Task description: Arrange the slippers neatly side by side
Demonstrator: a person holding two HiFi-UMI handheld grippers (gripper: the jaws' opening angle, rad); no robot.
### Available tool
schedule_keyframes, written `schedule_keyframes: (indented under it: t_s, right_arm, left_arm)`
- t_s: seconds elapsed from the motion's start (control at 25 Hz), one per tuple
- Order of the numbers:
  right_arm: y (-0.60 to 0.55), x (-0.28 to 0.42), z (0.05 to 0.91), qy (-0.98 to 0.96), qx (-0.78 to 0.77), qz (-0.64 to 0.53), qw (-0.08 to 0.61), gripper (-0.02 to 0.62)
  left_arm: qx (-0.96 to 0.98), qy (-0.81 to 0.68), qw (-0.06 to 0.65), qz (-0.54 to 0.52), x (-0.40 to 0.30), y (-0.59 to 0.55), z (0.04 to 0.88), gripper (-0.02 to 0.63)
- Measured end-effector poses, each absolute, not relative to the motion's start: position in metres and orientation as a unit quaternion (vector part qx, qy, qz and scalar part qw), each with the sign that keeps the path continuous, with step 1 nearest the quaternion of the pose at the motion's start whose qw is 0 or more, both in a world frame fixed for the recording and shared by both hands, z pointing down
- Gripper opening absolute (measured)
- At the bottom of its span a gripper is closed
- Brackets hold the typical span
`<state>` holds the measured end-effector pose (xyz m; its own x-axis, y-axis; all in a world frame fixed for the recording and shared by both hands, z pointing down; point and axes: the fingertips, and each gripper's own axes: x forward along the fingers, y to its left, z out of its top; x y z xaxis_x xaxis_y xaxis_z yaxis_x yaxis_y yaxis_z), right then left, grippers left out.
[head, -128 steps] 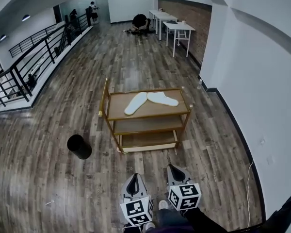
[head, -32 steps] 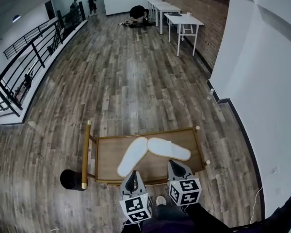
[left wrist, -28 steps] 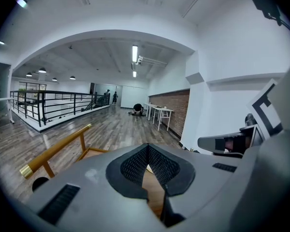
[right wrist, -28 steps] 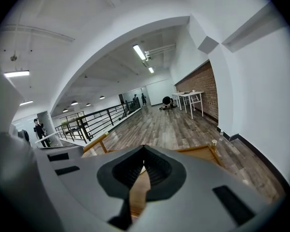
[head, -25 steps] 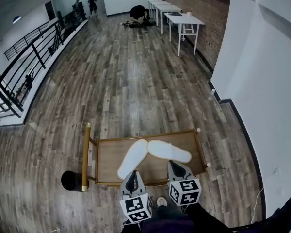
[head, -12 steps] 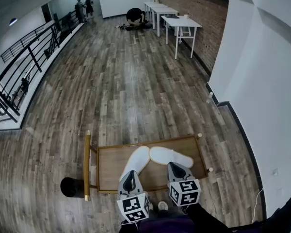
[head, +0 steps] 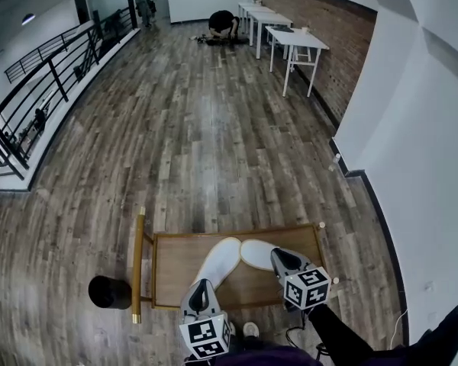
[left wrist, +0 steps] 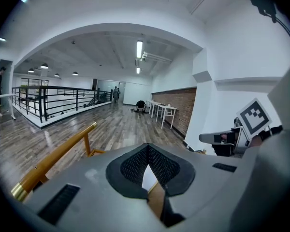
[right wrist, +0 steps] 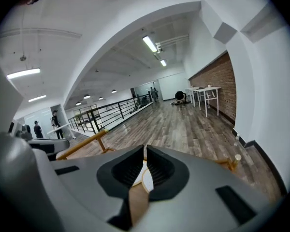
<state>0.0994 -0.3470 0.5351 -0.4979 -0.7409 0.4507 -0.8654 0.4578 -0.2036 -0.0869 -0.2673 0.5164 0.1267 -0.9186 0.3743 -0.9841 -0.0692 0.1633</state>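
**Left tool** (head: 201, 288), bottom centre of the head view: jaws pressed together, nothing between them.

**Right tool** (head: 279, 255), lower right of centre: likewise closed and empty. Its tip is over the near end of the right slipper (head: 256, 252); contact cannot be confirmed.

**Slippers:** the left slipper (head: 220, 256) lies slanted just beside the right one. Their far ends meet or nearly meet and their near ends splay apart, on the top shelf of the cart (head: 172, 269).

**Handling (judgement):** thin white slippers, probably light and limp, and apt to slide on the smooth board. Take each at the sole edge near its near end.

**Not discernible:**
- which end is toe or heel, and any uppers or straps
- the right slipper's near end, under the tool
- the cart's lower shelves

Both gripper views show only a white sliver past the pads.
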Motion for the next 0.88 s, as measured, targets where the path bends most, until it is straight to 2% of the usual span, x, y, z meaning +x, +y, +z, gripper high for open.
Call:
schedule_keyframes:
  t_s: [0.08,0.16,0.24,0.32,0.44,0.64,0.76,0.88]
  right_arm:
    - [-0.362,0.103,0.544,-0.848,0.459,0.183,0.195,0.002]
    - [-0.375,0.101,0.559,-0.857,0.421,0.165,0.248,0.036]
    - [-0.384,0.096,0.577,-0.863,0.368,0.156,0.308,0.1]
    - [-0.387,0.093,0.599,-0.859,0.312,0.144,0.379,0.126]
    - [-0.385,0.092,0.633,-0.837,0.228,0.123,0.482,0.129]
    - [-0.384,0.097,0.68,-0.785,0.138,0.089,0.597,0.129]
    - [-0.384,0.104,0.698,-0.752,0.105,0.083,0.646,0.129]
    - [-0.379,0.108,0.714,-0.736,0.096,0.083,0.665,0.127]
  left_arm:
    - [0.721,-0.658,0.195,0.091,-0.092,-0.265,0.522,0.002]
    - [0.717,-0.661,0.199,0.096,-0.097,-0.264,0.526,0.002]
    - [0.715,-0.662,0.202,0.101,-0.1,-0.264,0.529,0.001]
    - [0.714,-0.661,0.206,0.108,-0.101,-0.262,0.533,0.001]
    - [0.715,-0.657,0.208,0.119,-0.099,-0.26,0.537,0.002]
    - [0.719,-0.651,0.207,0.129,-0.096,-0.261,0.54,0.002]
    - [0.72,-0.649,0.207,0.133,-0.096,-0.265,0.541,0.001]
    - [0.72,-0.646,0.21,0.14,-0.096,-0.264,0.543,0.001]
